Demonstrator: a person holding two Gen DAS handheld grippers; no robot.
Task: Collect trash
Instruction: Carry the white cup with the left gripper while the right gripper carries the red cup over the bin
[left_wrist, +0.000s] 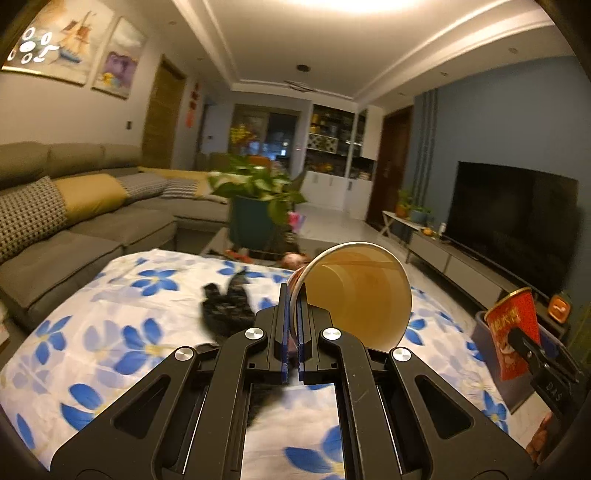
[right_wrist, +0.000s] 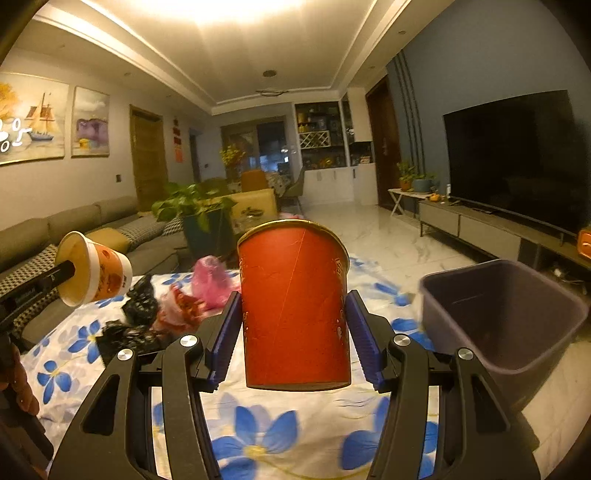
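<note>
**Red and white cups lifted over the flowered cloth**

Paper, cream inside and white-rimmed, made up the cup (left_wrist: 356, 291) at the centre of the left wrist view. The left gripper (left_wrist: 294, 325) had its blue pads pressed together on the cup's rim wall, so the cup lay tipped on its side with its mouth facing the camera. Below it spread a white tablecloth (left_wrist: 110, 332) printed with blue flowers, and a black crumpled bag (left_wrist: 225, 306) lay on the cloth left of centre. At the right edge of the frame the right gripper (left_wrist: 532, 350) carried a red cup (left_wrist: 513, 332) in front of a grey bin (left_wrist: 491, 339). A sofa filled the left side and a potted plant (left_wrist: 255, 199) stood at mid-frame.

In the right wrist view, the red cup (right_wrist: 295, 314) stood upright in the middle of the frame, clamped by its sides between the right gripper's (right_wrist: 291, 332) two blue pads, clear of the cloth. The grey bin (right_wrist: 498, 314) sat at the right, its mouth open toward the camera. At the left edge the left gripper held the white cup (right_wrist: 94, 267) by its rim. A pink bag (right_wrist: 210, 280), a red wrapper (right_wrist: 181, 306) and black bags lay on the cloth between them.
</note>
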